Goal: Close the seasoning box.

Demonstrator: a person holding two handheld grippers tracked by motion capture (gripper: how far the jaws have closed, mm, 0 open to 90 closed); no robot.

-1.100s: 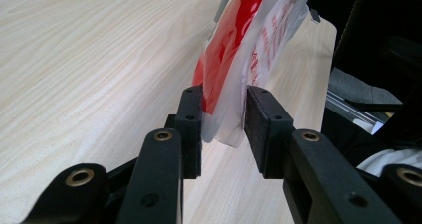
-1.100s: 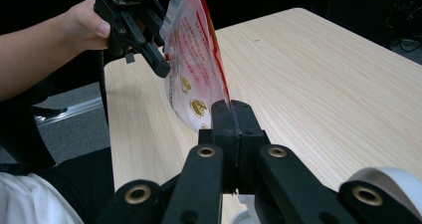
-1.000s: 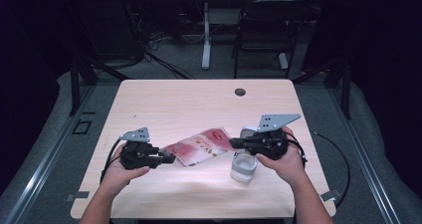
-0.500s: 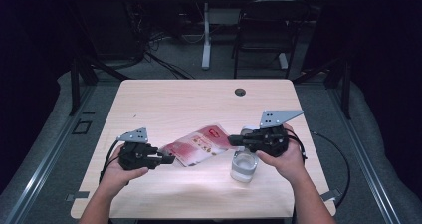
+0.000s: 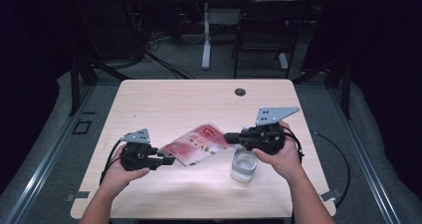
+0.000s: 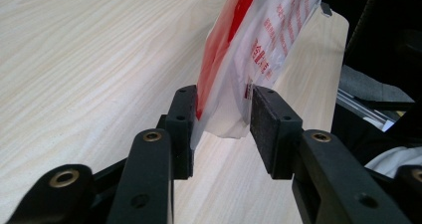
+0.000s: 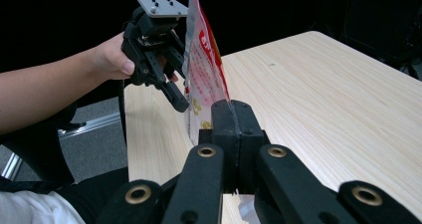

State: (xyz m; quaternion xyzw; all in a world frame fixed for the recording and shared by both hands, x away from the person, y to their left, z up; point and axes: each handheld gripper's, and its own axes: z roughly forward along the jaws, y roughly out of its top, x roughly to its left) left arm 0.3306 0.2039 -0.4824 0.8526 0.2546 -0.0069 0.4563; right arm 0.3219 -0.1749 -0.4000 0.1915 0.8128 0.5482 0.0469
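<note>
A red and white plastic bag (image 5: 199, 143) hangs just above the wooden table (image 5: 199, 99), stretched between my two grippers. My right gripper (image 5: 229, 137) is shut on the bag's right edge; in the right gripper view its jaws (image 7: 233, 109) pinch the bag (image 7: 204, 59) tightly. My left gripper (image 5: 169, 160) is at the bag's left corner. Its jaws have just been opening: in the left gripper view the corner of the bag (image 6: 259, 40) hangs loose between the pads of the left gripper (image 6: 221, 119), with a gap on one side. The right gripper view also shows the left gripper (image 7: 176, 97) beside the bag.
A clear plastic cup (image 5: 244, 165) stands on the table right under my right hand. A round cable hole (image 5: 240, 91) sits near the table's far edge. A black cable (image 5: 343, 159) loops off the right side. Chairs and a desk leg stand beyond the table.
The right hand has shifted slightly to the left. The bag stays between the two grippers, and the left hand has kept its place.
</note>
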